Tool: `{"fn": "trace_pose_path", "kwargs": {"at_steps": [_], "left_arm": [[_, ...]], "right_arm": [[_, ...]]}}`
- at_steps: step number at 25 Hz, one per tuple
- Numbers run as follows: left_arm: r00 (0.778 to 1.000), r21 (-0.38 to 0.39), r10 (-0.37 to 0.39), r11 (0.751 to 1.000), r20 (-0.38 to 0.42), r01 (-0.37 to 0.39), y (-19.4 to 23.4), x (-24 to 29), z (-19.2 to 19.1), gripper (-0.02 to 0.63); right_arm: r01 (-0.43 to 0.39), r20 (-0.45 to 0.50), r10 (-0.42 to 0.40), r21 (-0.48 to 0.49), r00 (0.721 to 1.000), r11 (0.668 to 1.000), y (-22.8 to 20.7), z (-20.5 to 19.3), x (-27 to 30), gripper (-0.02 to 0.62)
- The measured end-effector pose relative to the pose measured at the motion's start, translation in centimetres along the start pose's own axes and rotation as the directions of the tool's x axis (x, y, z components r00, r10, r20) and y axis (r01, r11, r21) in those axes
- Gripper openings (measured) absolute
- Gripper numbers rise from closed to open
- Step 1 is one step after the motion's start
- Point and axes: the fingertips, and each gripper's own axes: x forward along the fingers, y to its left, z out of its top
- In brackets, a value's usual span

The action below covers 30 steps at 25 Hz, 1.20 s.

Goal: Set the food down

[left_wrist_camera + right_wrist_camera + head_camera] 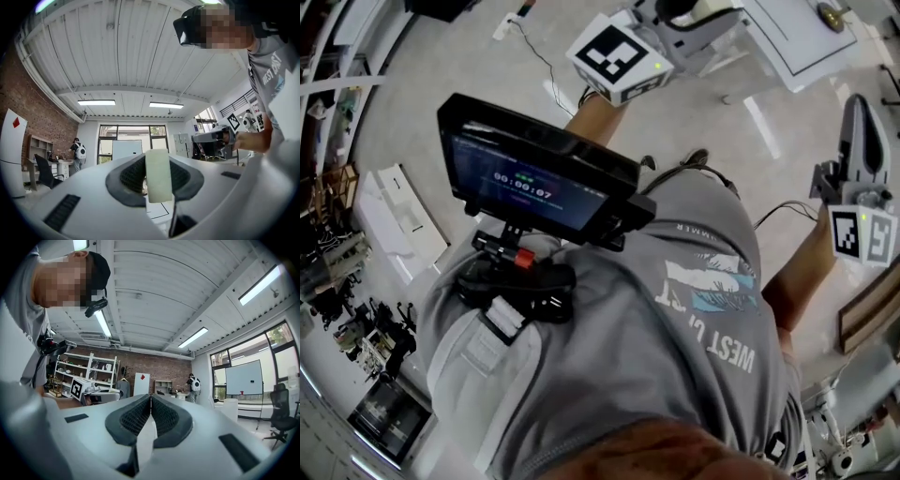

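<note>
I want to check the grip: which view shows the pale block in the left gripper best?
The left gripper view: the pale block stands close-up between the fingers. In the head view and the right gripper view I cannot make it out.

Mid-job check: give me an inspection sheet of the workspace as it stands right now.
Surface: white tabletop near the left gripper, above a pale floor.
Job's things: pale block, likely the food, held in the air.
Clutter: loaded shelves.
Grippers: left gripper has its fingers closed on the pale block; right gripper is shut and empty.
Cables: thin cable across the floor.
Surroundings: brick wall, windows, person with a backpack.
</note>
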Motion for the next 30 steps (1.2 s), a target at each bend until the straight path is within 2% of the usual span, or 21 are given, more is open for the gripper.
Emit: {"fn": "trace_pose_path", "kwargs": {"at_steps": [6,11,18,23,26,30], "left_arm": [[1.0,0.013,0.007,1.0,0.002,-0.007,0.5,1.7,0.7,0.1],[0.998,0.027,0.045,0.999,-0.035,-0.044,0.0,5.7,-0.8,0.1],[0.993,0.064,0.099,0.993,-0.064,-0.095,-1.9,10.0,0.4,0.1],[0.99,0.053,0.104,0.994,-0.095,-0.099,1.8,12.2,-2.9,0.1],[0.992,0.041,0.089,0.995,-0.094,-0.086,5.1,13.4,-3.9,0.1],[0.995,0.041,0.059,0.998,-0.082,-0.056,5.3,13.4,-3.7,0.1]], "right_arm": [[-0.03,0.011,0.03,0.005,0.999,1.0,-1.9,0.5,1.8,0.009],[-0.066,0.008,0.065,0.031,0.998,0.997,-6.6,-1.0,1.9,0.009],[-0.109,0.017,0.108,0.072,0.994,0.991,-11.8,-0.7,0.2,0.009],[-0.109,0.002,0.109,0.113,0.994,0.988,-14.8,-4.3,4.5,0.009],[-0.092,-0.016,0.094,0.109,0.995,0.99,-15.9,-4.9,7.7,0.009],[-0.058,-0.008,0.06,0.103,0.998,0.993,-15.6,-4.6,7.1,0.009]]}}
